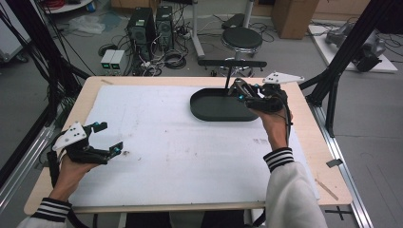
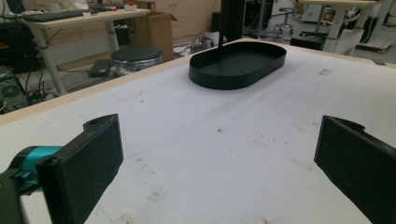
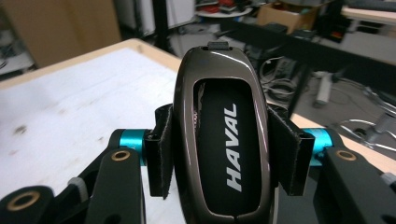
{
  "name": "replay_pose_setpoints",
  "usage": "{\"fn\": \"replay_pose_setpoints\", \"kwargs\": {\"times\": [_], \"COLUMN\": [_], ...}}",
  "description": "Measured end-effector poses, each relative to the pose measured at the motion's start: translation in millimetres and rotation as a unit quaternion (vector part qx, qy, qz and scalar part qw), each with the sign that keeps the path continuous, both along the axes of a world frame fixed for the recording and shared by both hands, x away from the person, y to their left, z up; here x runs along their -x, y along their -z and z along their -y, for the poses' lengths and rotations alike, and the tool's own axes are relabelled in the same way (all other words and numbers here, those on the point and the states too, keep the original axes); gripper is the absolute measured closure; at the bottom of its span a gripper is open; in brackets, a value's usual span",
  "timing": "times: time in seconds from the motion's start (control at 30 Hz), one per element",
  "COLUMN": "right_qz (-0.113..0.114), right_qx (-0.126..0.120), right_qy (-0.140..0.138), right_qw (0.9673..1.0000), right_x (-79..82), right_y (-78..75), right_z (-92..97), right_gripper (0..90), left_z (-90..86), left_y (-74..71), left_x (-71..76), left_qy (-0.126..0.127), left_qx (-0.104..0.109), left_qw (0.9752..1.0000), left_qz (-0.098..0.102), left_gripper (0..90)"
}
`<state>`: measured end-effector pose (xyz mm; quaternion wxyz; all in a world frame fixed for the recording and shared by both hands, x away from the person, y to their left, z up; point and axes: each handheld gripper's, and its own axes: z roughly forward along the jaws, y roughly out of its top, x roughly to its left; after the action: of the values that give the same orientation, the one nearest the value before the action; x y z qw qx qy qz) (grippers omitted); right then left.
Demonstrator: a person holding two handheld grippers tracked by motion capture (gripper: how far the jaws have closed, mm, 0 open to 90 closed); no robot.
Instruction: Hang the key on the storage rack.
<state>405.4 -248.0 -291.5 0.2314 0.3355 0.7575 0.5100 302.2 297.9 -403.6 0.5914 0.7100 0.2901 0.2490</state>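
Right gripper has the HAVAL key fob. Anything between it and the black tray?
Nothing visible. The right gripper is shut on the key fob and, in the high view, overlaps the right end of the black oval tray. The tray's inside looks bare. The left gripper hangs open, far off near the table's left edge.

Floor: grey, strewn with cables (image 1: pixel 171 59).
Beyond table: two black computer towers (image 1: pixel 152 26), a round black stool (image 1: pixel 242 39).
Far right: cardboard box (image 1: pixel 294 16).
Side: black frame struts (image 1: pixel 351 42).
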Motion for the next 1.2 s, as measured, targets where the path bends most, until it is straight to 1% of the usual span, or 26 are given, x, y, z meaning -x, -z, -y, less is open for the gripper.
{"fn": "replay_pose_setpoints", "kwargs": {"times": [0.1, 0.13, 0.2, 0.27, 0.3, 0.37, 0.4, 0.47, 0.57, 0.67, 0.73, 0.9, 0.93, 0.97, 1.03, 1.13, 1.2], "right_qz": [0.006, 0.009, 0.007, 0.003, 0.005, 0.003, 0.01, 0.014, 0.013, 0.013, 0.015, 0.021, 0.021, 0.019, 0.022, 0.021, 0.018], "right_qx": [-0.002, 0.001, 0.001, 0.002, 0.004, 0.001, 0.005, 0.006, 0.006, 0.005, 0.01, 0.02, 0.022, 0.023, 0.027, 0.026, 0.028], "right_qy": [0.02, 0.026, 0.036, 0.048, 0.055, 0.063, 0.063, 0.071, 0.083, 0.088, 0.094, 0.106, 0.106, 0.108, 0.111, 0.116, 0.121], "right_qw": [0.9998, 0.9996, 0.9993, 0.9988, 0.9985, 0.998, 0.998, 0.9973, 0.9964, 0.996, 0.9954, 0.994, 0.9939, 0.9937, 0.9932, 0.9927, 0.9921], "right_x": [-2.2, -3.4, -5.5, -9.0, -11.3, -13.9, -16.3, -19.7, -26.3, -30.2, -32.1, -38.2, -39.0, -39.9, -42.2, -44.8, -46.3], "right_y": [-2.6, -2.9, -3.0, -2.7, -2.7, -3.4, -4.0, -5.4, -7.0, -7.8, -8.8, -12.7, -13.3, -14.0, -15.1, -14.4, -13.6], "right_z": [4.0, 5.1, 7.1, 9.2, 10.5, 12.3, 13.7, 15.5, 16.7, 16.4, 15.1, 12.8, 12.6, 12.0, 10.8, 9.4, 8.2], "right_gripper": [48.0, 48.0, 48.0, 48.0, 48.0, 48.0, 48.0, 48.0, 48.0, 48.0, 48.0, 48.0, 48.0, 48.0, 48.0, 48.0, 48.0], "left_z": [-3.4, -4.2, -5.4, -5.2, -5.1, -5.0, -4.5, -4.2, -4.6, -6.5, -7.2, -8.2, -9.0, -9.8, -10.6, -10.7, -10.5], "left_y": [6.7, 9.0, 13.5, 16.8, 17.9, 21.0, 23.1, 26.2, 31.6, 34.5, 37.0, 45.1, 46.5, 45.9, 46.3, 46.6, 47.0], "left_x": [3.8, 5.2, 8.0, 10.4, 11.4, 14.0, 15.3, 16.6, 18.6, 21.4, 23.4, 26.6, 27.0, 27.4, 27.9, 28.3, 29.8], "left_qy": [-0.011, -0.014, -0.013, -0.017, -0.017, -0.016, -0.017, -0.018, -0.024, -0.027, -0.03, -0.041, -0.043, -0.043, -0.047, -0.047, -0.05], "left_qx": [0.01, 0.014, 0.025, 0.024, 0.024, 0.03, 0.032, 0.036, 0.035, 0.04, 0.049, 0.056, 0.057, 0.06, 0.054, 0.055, 0.056], "left_qw": [0.9999, 0.9998, 0.9996, 0.9996, 0.9996, 0.9993, 0.9993, 0.9991, 0.999, 0.9987, 0.9982, 0.9974, 0.9973, 0.9971, 0.9972, 0.9971, 0.9968], "left_qz": [-0.003, 0.0, 0.001, 0.004, 0.007, 0.013, 0.013, 0.012, 0.011, 0.014, 0.016, 0.017, 0.016, 0.02, 0.019, 0.021, 0.028], "left_gripper": [1.7, 1.7, 1.7, 1.7, 1.7, 1.7, 1.7, 1.7, 1.7, 1.7, 1.7, 1.7, 1.7, 1.7, 1.7, 1.7, 1.7]}}
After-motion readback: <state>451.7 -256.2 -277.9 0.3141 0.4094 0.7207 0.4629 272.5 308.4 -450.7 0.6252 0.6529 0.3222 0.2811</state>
